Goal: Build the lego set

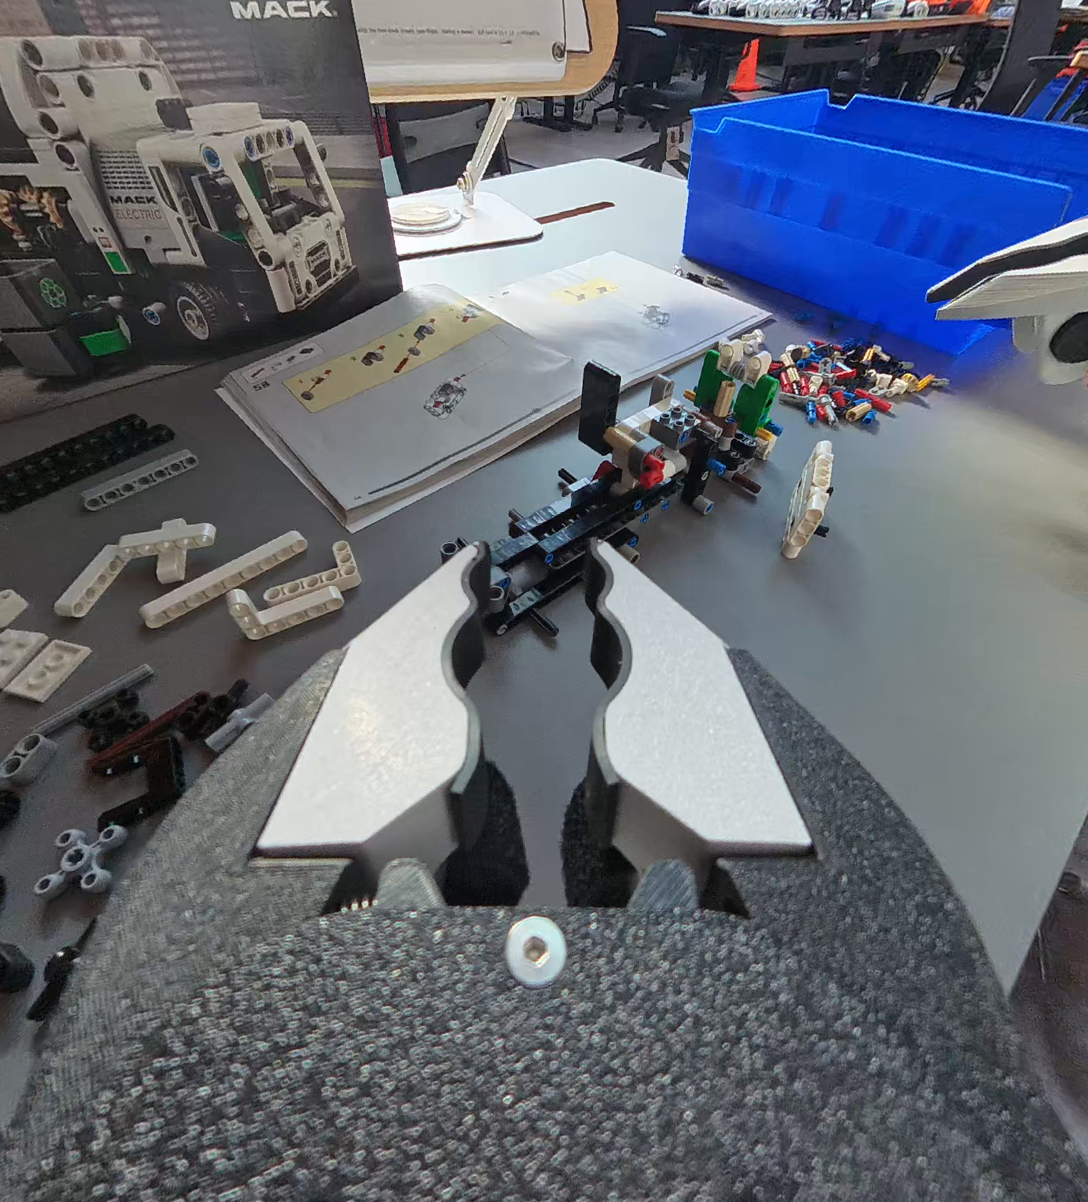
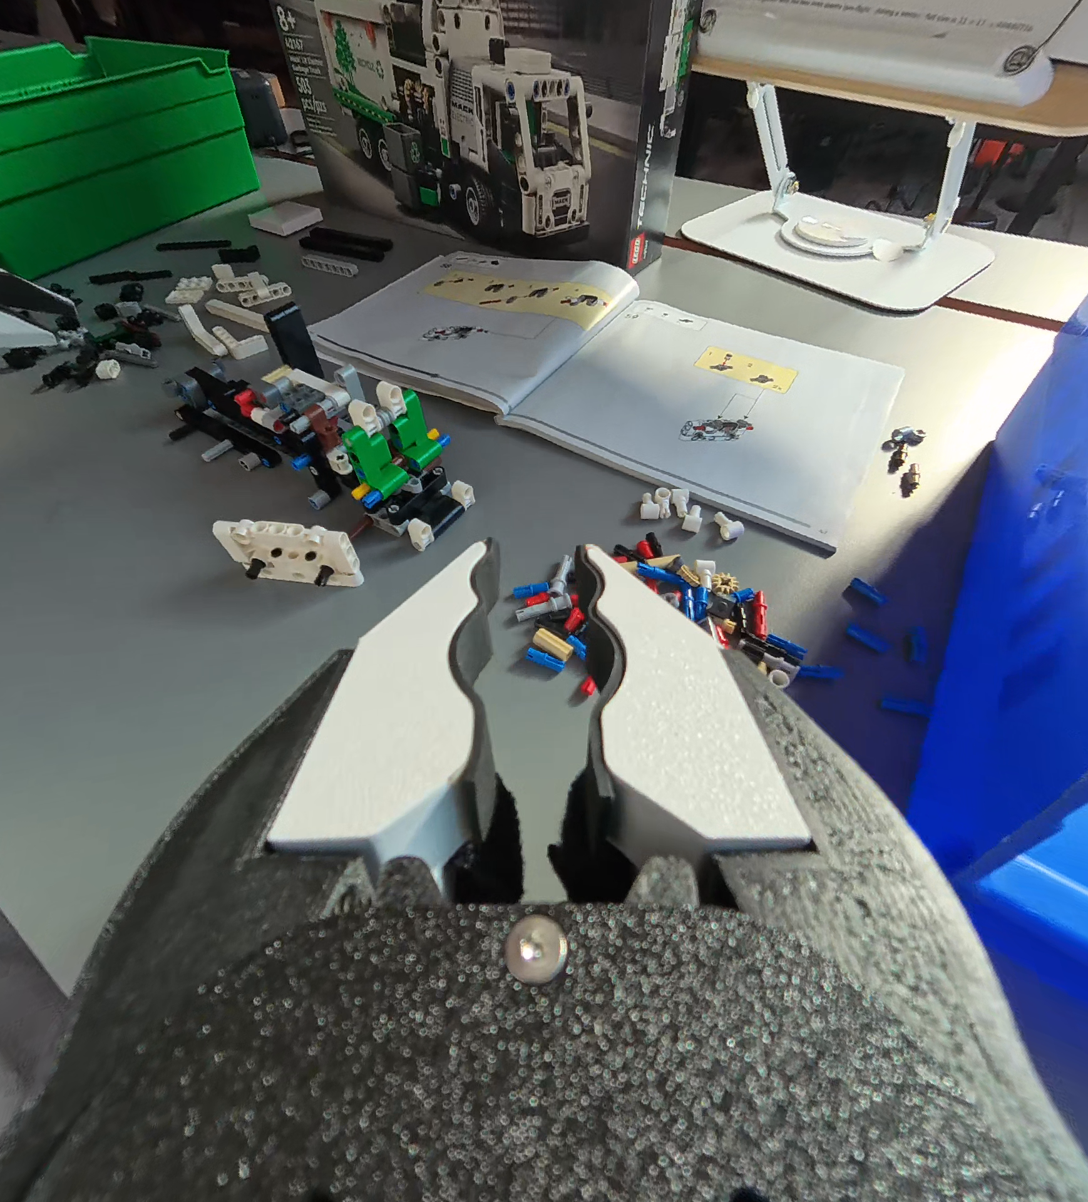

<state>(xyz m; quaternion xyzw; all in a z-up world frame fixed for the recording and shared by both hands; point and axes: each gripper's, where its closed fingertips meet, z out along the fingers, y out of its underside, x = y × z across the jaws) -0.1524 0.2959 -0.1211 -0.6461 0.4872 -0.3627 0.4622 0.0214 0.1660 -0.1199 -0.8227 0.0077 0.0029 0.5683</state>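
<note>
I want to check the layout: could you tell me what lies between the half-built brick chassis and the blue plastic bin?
In the left wrist view, a pile of small coloured pins lies between chassis and bin.

Printed writing stands on the dark cardboard toy-truck box (image 2: pixel 496 130) – white lettering, a logo and numerals on its front and side. The open white instruction booklet (image 2: pixel 658 390) bears small page numerals. A white paper sheet (image 1: pixel 463 39) on the wooden stand carries fine print – too small to read.
</note>
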